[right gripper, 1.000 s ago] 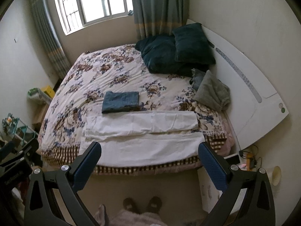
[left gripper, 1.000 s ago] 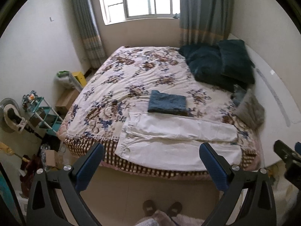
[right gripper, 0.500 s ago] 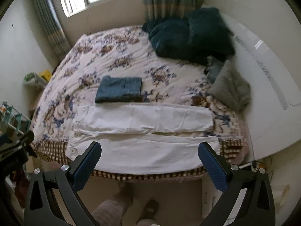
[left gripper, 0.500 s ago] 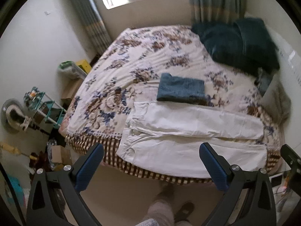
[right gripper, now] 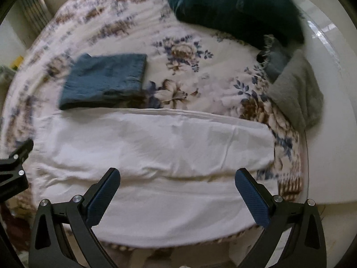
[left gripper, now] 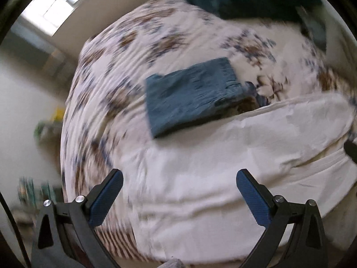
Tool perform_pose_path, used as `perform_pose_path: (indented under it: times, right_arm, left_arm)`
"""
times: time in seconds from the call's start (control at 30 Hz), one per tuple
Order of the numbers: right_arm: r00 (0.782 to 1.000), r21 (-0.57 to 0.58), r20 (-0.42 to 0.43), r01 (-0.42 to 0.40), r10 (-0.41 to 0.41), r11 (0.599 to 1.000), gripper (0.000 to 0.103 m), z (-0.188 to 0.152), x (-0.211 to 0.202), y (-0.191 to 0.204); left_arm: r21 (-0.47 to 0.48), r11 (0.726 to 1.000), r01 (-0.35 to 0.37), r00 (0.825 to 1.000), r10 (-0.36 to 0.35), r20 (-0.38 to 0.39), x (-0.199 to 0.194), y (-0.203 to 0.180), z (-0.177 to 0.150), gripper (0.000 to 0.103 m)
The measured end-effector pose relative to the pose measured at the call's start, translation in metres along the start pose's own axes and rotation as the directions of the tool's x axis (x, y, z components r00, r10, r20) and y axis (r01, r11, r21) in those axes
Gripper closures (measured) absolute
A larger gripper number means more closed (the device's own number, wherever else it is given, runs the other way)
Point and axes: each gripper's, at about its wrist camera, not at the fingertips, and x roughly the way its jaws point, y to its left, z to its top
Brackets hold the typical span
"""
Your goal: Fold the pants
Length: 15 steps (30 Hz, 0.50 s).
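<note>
White pants (right gripper: pixel 156 147) lie spread flat along the near edge of the bed, legs side by side, pointing right; they also show in the left wrist view (left gripper: pixel 223 156). My left gripper (left gripper: pixel 178 178) is open and empty, hovering above the waist end of the pants. My right gripper (right gripper: pixel 177 178) is open and empty, above the legs near the front edge. The left gripper's body shows at the left edge of the right wrist view (right gripper: pixel 13 165).
Folded blue jeans (right gripper: pixel 104 82) lie just behind the white pants, also in the left wrist view (left gripper: pixel 191 93). Dark teal pillows (right gripper: pixel 227 4) and a grey garment (right gripper: pixel 296 91) lie at the bed's right end. The floral bedspread (right gripper: pixel 178 51) covers the bed; a white headboard (right gripper: pixel 330 111) stands right.
Both grippers have moved forward and down toward the bed; the white pants now fill the lower view. The left wrist view has tilted and is blurred. Both grippers stay open.
</note>
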Motion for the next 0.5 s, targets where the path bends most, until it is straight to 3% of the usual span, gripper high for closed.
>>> perform_pose_path:
  times: [0.17,0.2,0.27,0.33,0.5]
  right_arm:
    - [0.996,-0.085,-0.089,0.022,-0.030,0.996,0.000,0.036,0.093,-0.012]
    - [0.994,-0.112,-0.101,0.020,-0.032,0.994,0.000,0.037,0.107,-0.015]
    - [0.991,-0.185,-0.129,0.010,-0.035,0.983,0.000,0.047,0.142,-0.011]
    - [0.985,-0.258,-0.173,-0.027,-0.019,0.966,0.000,0.054,0.176,-0.005]
    - [0.967,-0.437,-0.252,-0.089,-0.026,0.895,0.002,0.070,0.250,0.013]
  left_arm:
    - [0.194,0.977,0.093,0.994,-0.079,-0.078,0.090,-0.049,0.050,0.001]
    - [0.223,0.963,0.149,0.986,-0.126,-0.110,0.112,-0.061,0.058,0.002]
    - [0.251,0.940,0.230,0.967,-0.192,-0.167,0.145,-0.076,0.072,0.018]
    - [0.274,0.915,0.295,0.946,-0.240,-0.216,0.173,-0.089,0.083,0.028]
    - [0.298,0.884,0.360,0.918,-0.279,-0.282,0.223,-0.109,0.103,0.028]
